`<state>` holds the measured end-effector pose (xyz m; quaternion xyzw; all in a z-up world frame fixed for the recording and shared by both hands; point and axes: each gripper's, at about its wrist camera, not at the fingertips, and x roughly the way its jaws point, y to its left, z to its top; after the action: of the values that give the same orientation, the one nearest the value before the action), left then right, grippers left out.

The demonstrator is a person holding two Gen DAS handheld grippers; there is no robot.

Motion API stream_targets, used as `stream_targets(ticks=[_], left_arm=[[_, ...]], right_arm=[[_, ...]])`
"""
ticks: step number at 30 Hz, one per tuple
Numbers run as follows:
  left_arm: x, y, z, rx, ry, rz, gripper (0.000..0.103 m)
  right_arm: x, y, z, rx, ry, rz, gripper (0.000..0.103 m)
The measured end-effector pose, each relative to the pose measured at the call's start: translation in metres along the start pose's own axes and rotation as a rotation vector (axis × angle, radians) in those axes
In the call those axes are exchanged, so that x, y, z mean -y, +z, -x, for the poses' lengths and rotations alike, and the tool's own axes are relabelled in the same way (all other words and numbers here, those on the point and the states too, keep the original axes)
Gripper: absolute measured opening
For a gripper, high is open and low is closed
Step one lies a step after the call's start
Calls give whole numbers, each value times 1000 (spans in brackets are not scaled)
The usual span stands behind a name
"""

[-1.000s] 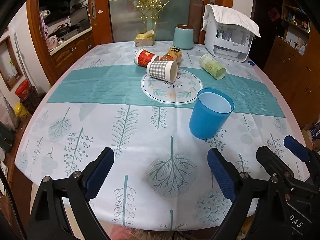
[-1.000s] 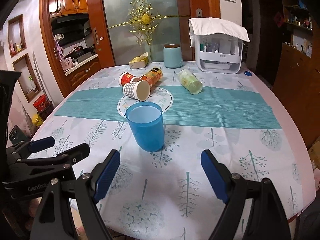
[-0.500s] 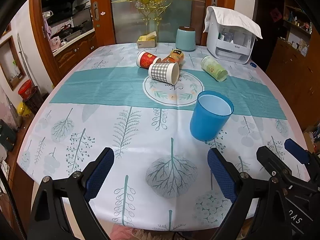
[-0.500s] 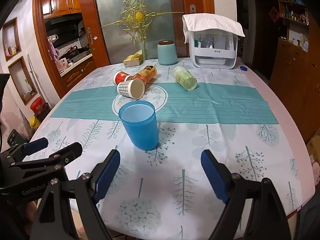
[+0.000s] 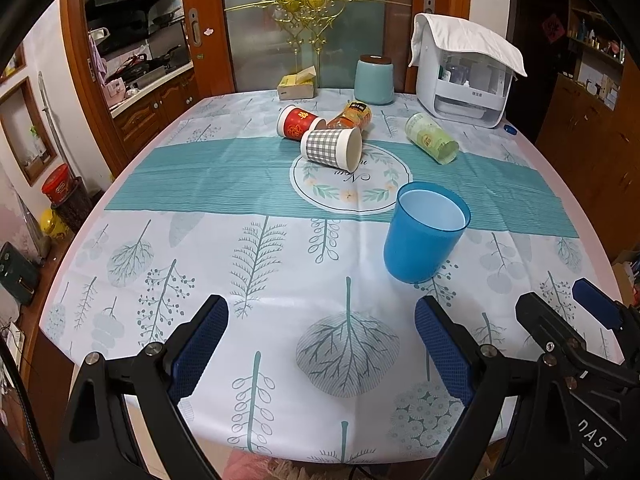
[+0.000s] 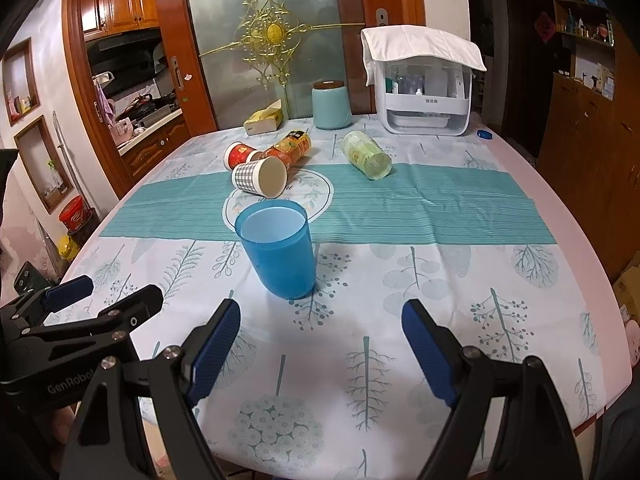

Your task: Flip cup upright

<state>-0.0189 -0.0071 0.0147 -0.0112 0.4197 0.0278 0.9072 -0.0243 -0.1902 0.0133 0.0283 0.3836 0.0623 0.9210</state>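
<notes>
The blue cup (image 5: 423, 236) stood upright on the patterned tablecloth (image 5: 256, 240), mouth up, just at the near edge of the teal band; nothing touched it. The left gripper (image 5: 320, 344) hung low over the near side of the table, its blue-padded fingers (image 5: 198, 346) spread wide and gripping nothing; the cup sat ahead of it and off to the right. The right gripper (image 6: 320, 344) was released as well, pads (image 6: 426, 354) far apart, empty; the cup (image 6: 276, 250) stood just beyond its left finger, apart from it. Farther back, the checked paper cup (image 5: 332, 148) lay on its side, mouth toward the cameras; behind it the red cup (image 5: 298, 124) and the orange bottle (image 5: 352, 116) lay tipped over, bunched together; the green cup (image 5: 432, 138) lay on its side to the right, well apart from them. At the far edge stood the teal canister (image 5: 374, 80) and the white appliance (image 5: 464, 80) with a cloth draped over it.
</notes>
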Motion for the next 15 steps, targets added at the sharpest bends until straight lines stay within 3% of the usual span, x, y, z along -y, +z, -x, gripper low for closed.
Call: stream_targets(ticks=[15], left_arm=[[1,-1,0,-5,4,-7,94]], right_arm=[[3,1,-2,1,-22,-8,84]])
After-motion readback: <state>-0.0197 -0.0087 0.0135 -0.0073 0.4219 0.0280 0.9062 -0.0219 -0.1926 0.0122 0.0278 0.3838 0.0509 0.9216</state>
